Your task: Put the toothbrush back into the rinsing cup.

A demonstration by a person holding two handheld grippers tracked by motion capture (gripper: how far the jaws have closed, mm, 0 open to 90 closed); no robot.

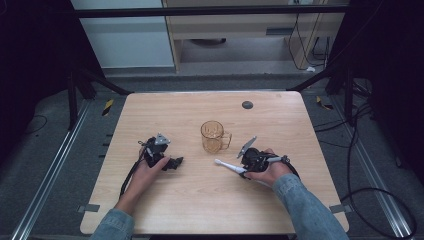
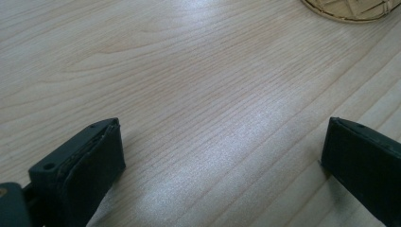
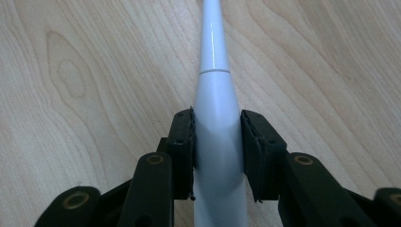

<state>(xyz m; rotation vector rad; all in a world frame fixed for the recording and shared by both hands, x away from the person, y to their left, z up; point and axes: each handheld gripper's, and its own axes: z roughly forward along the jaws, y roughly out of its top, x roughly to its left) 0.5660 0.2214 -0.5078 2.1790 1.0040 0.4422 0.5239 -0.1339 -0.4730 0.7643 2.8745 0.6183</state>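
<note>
**Toothbrush pinched, long axis aimed at ten o'clock**

My right gripper [image 3: 217, 137] has its jaws pressed against both sides of the white toothbrush handle [image 3: 218, 127], pinching it. In the high view the toothbrush [image 1: 227, 166] lies low over the surface [image 1: 200, 210], its long axis running from my right hand [image 1: 267, 172] toward ten o'clock, the slim end leading. The amber cup [image 1: 213, 136] stands near, at twelve o'clock from that tip. My left gripper [image 2: 222, 156] hovers spread, holding nothing.
</note>
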